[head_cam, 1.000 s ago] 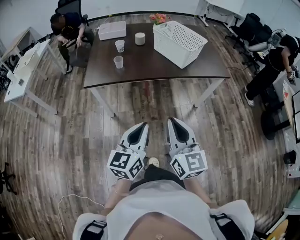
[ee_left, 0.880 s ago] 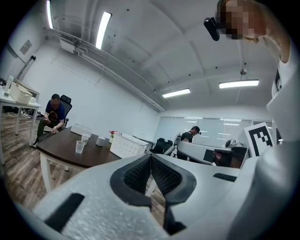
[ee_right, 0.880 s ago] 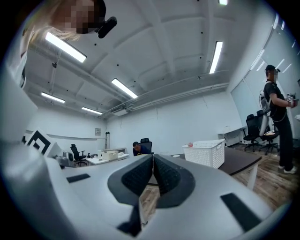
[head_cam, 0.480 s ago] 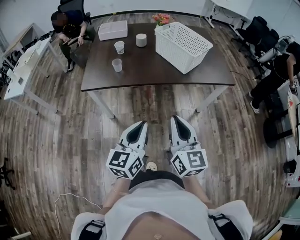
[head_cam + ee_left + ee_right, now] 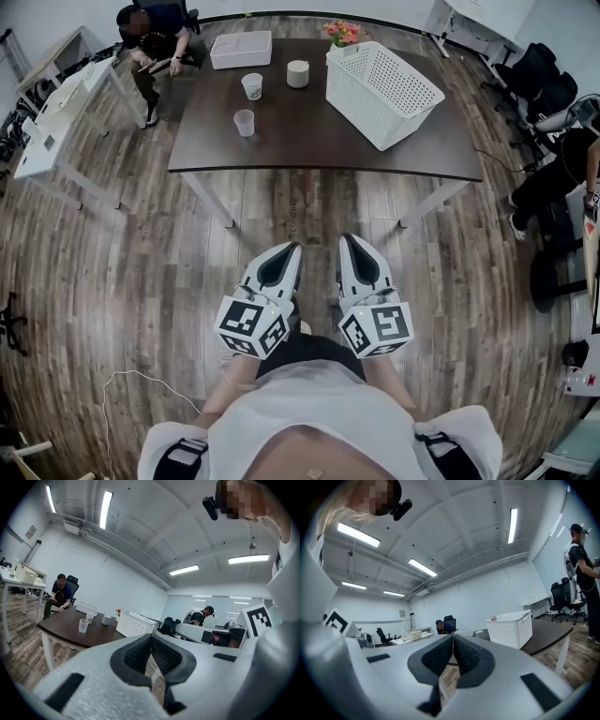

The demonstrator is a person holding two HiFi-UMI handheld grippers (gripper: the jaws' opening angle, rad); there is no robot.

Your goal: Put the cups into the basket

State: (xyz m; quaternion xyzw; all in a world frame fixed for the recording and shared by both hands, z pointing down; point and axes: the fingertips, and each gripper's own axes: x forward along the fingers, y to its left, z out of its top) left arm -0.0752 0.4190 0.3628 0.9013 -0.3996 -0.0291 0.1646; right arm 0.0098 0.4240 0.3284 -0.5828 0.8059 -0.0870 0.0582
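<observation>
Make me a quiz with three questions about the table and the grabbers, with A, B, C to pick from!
1. Where do the cups stand? A in the basket; B on the table, left of the basket; C on the floor.
2. What colour is the basket? A white; B red; C black.
3. How are the left gripper and right gripper? A each holding a cup; B wide open; C shut, empty.

Answers: 1 B, the head view shows them on the table. 2 A, its lattice walls are white. 3 C, each gripper's view shows pads together, nothing between.
</observation>
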